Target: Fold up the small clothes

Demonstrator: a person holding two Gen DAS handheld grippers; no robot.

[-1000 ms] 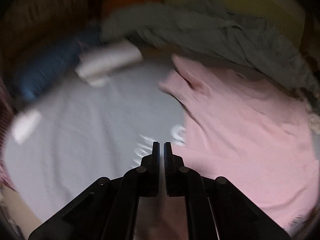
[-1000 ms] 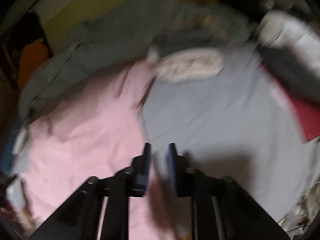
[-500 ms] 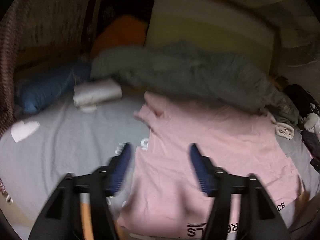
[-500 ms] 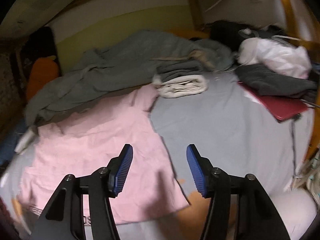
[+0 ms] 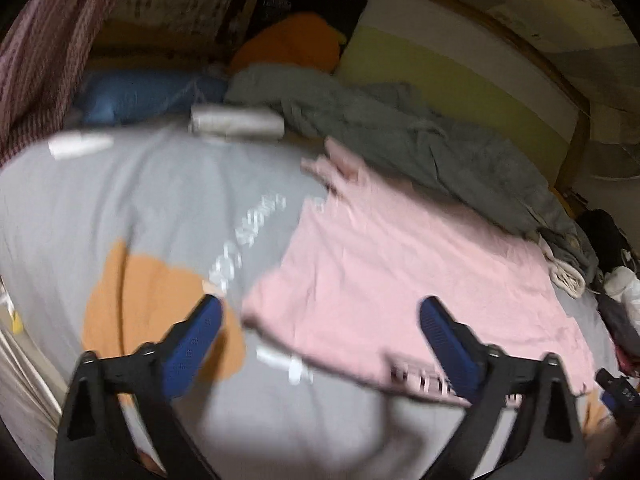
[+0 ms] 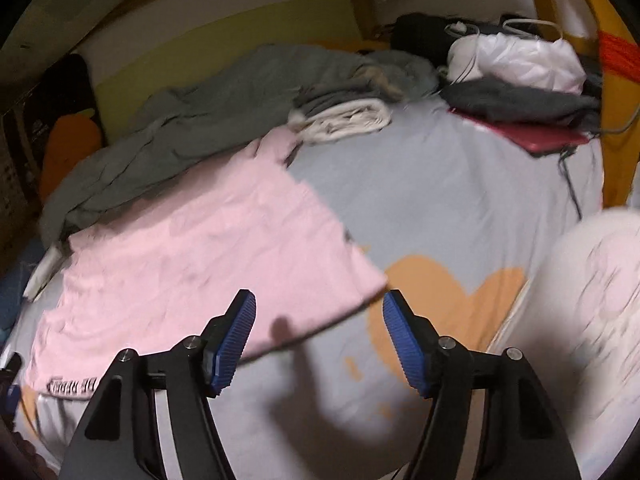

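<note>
Both grippers tilt downward over the bed, jaws spread wide and gripping nothing. The left gripper (image 5: 320, 312) has just been opening; its blue pads (image 5: 192, 344) hang above the near hem of the pink garment (image 5: 400, 264), one pad over the grey sheet (image 5: 140, 200), the other over the printed hem, neither visibly touching it. The right gripper (image 6: 318, 312) has also just been opening, with the garment's near corner (image 6: 360, 280) seen between its pads and not pinched. The pink garment lies spread flat on the sheet, across the middle of the bed. Beyond it a rumpled grey blanket (image 5: 400, 132) runs along the far side, with folded white cloth (image 6: 344, 118) next to it
</note>
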